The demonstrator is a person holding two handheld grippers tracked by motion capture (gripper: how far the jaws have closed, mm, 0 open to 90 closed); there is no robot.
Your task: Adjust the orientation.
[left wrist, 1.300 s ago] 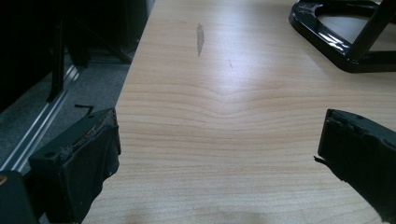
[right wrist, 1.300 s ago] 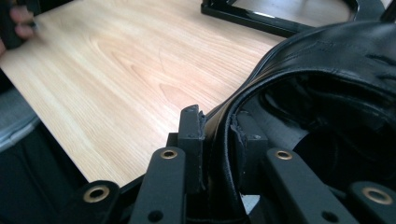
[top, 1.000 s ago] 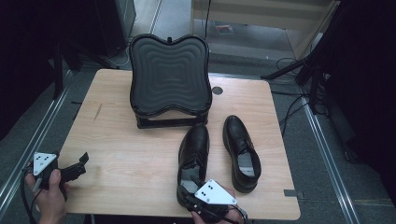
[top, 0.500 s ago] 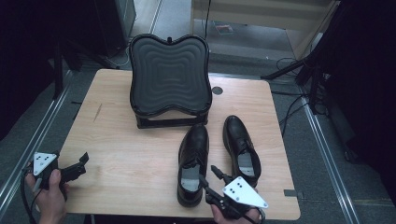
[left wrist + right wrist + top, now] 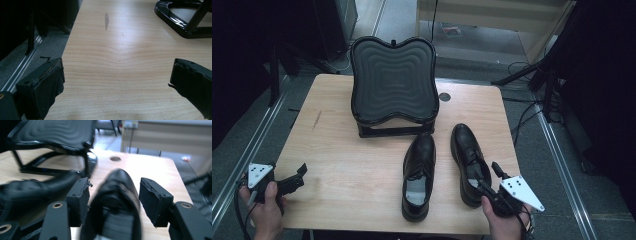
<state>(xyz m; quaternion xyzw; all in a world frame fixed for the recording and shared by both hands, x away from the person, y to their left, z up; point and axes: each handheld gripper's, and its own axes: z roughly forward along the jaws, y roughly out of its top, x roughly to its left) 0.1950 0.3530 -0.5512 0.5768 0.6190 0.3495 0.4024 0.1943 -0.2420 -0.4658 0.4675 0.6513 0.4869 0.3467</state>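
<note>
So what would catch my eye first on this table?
Probably the pair of black dress shoes side by side at the front right of the wooden table. Behind them stands a black ribbed footrest, tilted. The right gripper, jaws just opening, sits at the right shoe's heel.

Right gripper (image 5: pixel 113 203): jaws have just been opening, black pads stand apart either side of glossy black leather dress shoe (image 5: pixel 117 195), blurred, toe pointing away. Second black leather shoe (image 5: pixel 37 188) lies at left. Black ribbed footrest on glossy frame (image 5: pixel 53 135) behind. Light wooden table (image 5: pixel 155 167) with round hole.
</note>
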